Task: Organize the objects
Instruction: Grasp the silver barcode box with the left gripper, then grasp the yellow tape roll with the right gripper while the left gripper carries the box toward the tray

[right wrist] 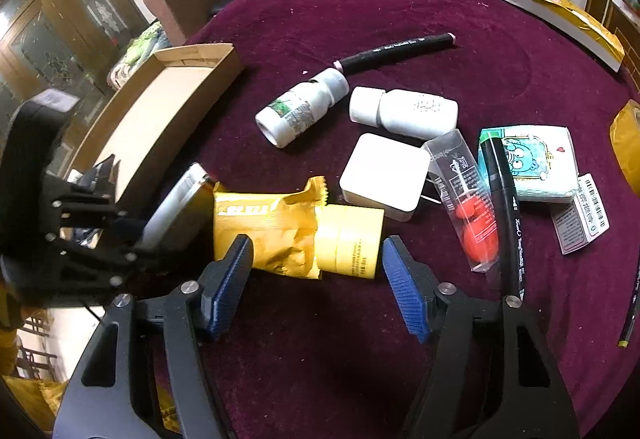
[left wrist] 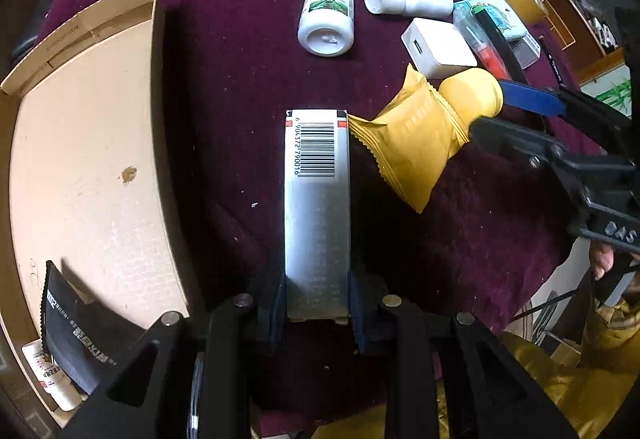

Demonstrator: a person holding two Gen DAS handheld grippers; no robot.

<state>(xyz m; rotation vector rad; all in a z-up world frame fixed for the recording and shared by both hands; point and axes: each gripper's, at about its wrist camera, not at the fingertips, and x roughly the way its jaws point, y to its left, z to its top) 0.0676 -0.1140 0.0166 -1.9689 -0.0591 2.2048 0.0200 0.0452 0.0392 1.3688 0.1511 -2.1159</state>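
In the left wrist view my left gripper (left wrist: 318, 303) is shut on a tall silver box (left wrist: 316, 199) with a barcode, its blue pads pressing both narrow sides. The box stands over the maroon cloth, right of the cardboard tray (left wrist: 80, 143). The right wrist view shows the same left gripper (right wrist: 132, 231) and silver box (right wrist: 176, 203) at the left. My right gripper (right wrist: 316, 279) is open, its blue pads either side of a yellow jar (right wrist: 352, 243) without touching it. A yellow sachet (right wrist: 260, 235) lies against the jar.
The tray holds a black sachet (left wrist: 76, 331) and a white tube (left wrist: 48, 371). Behind the jar lie two white bottles (right wrist: 300, 111) (right wrist: 404, 113), a white charger (right wrist: 380, 175), a clear box (right wrist: 468, 199), two black markers (right wrist: 504, 207) (right wrist: 396, 51) and a tissue pack (right wrist: 528, 163).
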